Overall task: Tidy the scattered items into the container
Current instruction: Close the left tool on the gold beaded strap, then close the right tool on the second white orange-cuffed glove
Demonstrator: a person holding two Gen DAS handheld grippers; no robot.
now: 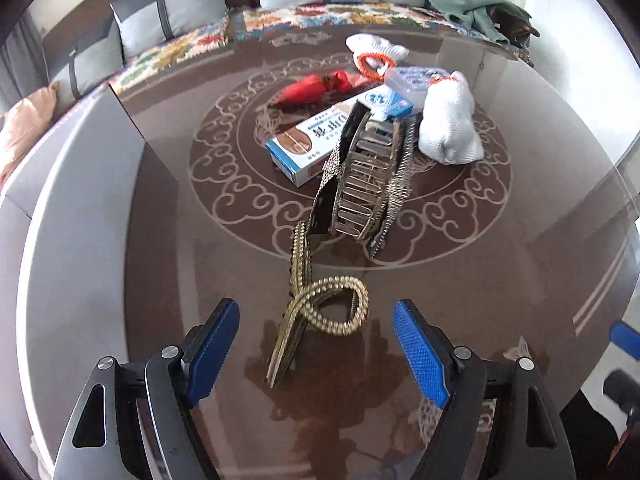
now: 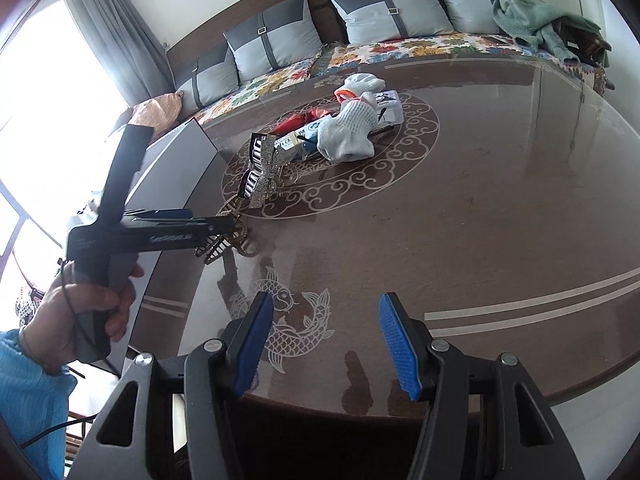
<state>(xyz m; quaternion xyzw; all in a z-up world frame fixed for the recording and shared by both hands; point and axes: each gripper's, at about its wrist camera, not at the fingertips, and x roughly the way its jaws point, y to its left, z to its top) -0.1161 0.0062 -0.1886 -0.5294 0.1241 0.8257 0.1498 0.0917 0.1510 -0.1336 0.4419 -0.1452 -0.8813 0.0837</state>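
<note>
A gold rhinestone hair clip (image 1: 320, 316) lies on the brown table just ahead of my open left gripper (image 1: 316, 332), between its blue pads. Behind it stands a large sparkly bow hair claw (image 1: 364, 184). Further back lie a blue and white box (image 1: 308, 144), a red pouch (image 1: 316, 88), two white gloves (image 1: 448, 120) and a clear plastic case (image 1: 412, 80). My right gripper (image 2: 326, 340) is open and empty over the table's near edge. The right wrist view shows the left gripper (image 2: 224, 224) over the gold clip (image 2: 224, 244). A grey container (image 2: 176, 160) sits at the table's left.
The round glass-topped table (image 2: 480, 216) has wide bare room on the right. A sofa with grey cushions (image 2: 384, 4) and a green cloth (image 2: 536, 16) runs behind it. A window with curtains (image 2: 112, 40) is at the left.
</note>
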